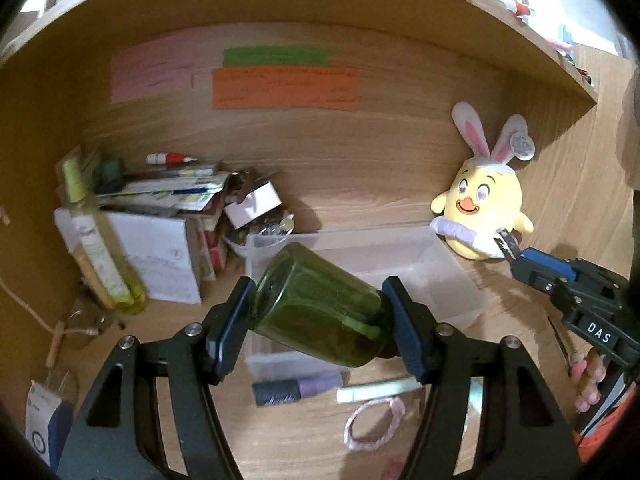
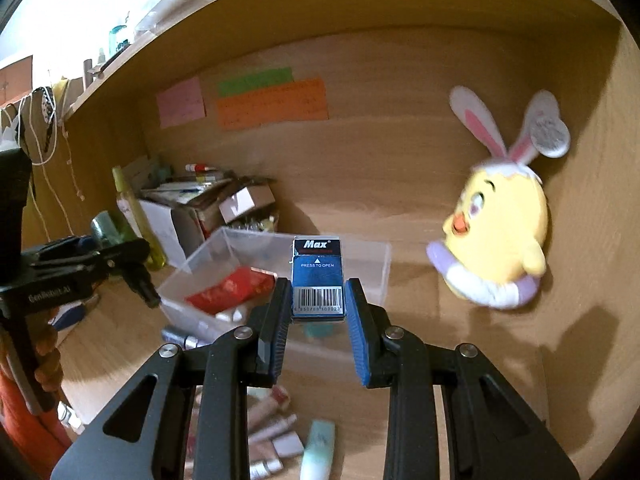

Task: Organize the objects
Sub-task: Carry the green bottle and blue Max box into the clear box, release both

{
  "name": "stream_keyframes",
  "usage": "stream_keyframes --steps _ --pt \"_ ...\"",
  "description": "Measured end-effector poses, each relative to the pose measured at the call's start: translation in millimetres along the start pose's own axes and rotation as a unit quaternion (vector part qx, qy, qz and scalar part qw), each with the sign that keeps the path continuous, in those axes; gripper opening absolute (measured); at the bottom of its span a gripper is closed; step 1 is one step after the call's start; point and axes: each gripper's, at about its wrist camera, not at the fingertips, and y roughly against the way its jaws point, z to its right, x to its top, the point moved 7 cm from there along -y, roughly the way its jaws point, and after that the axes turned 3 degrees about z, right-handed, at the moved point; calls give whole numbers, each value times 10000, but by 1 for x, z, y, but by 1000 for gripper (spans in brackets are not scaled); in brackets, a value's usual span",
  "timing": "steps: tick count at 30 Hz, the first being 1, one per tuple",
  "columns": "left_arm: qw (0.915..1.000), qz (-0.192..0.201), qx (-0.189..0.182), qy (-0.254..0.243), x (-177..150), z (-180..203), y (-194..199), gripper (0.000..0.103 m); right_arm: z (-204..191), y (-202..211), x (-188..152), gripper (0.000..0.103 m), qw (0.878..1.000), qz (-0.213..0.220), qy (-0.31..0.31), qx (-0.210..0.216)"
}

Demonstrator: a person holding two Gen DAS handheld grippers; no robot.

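Note:
My left gripper (image 1: pixel 318 300) is shut on a dark green glass jar (image 1: pixel 316 308), held tilted above a clear plastic bin (image 1: pixel 448 276). My right gripper (image 2: pixel 318 296) is shut on a small blue "Max" box (image 2: pixel 317 280) with a barcode, held above the near edge of the same clear bin (image 2: pixel 376 256). The bin holds a red packet (image 2: pixel 228 290). In the left wrist view the right gripper (image 1: pixel 510 246) comes in from the right with the blue box, next to a yellow plush chick (image 1: pixel 482 208).
A cluttered cardboard box (image 1: pixel 160 252) and a yellow bottle (image 1: pixel 100 256) stand at the left. A purple tube (image 1: pixel 296 390), a mint tube (image 1: pixel 376 392) and a pink hair tie (image 1: pixel 374 424) lie on the desk in front. Coloured notes (image 1: pixel 284 84) hang on the back wall.

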Motion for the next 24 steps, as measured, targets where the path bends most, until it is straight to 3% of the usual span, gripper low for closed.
stream_keyframes --steps 6,16,24 --pt "9994 -324 -67 -68 2 9 -39 65 -4 -37 7 25 9995 -313 37 84" --pt "9936 -1123 -123 82 -26 8 -107 65 1 -100 -23 25 9920 -1235 270 -45" --pt "9907 -1352 -43 -116 -38 12 -131 65 2 -128 -44 25 9834 -1754 460 -58"
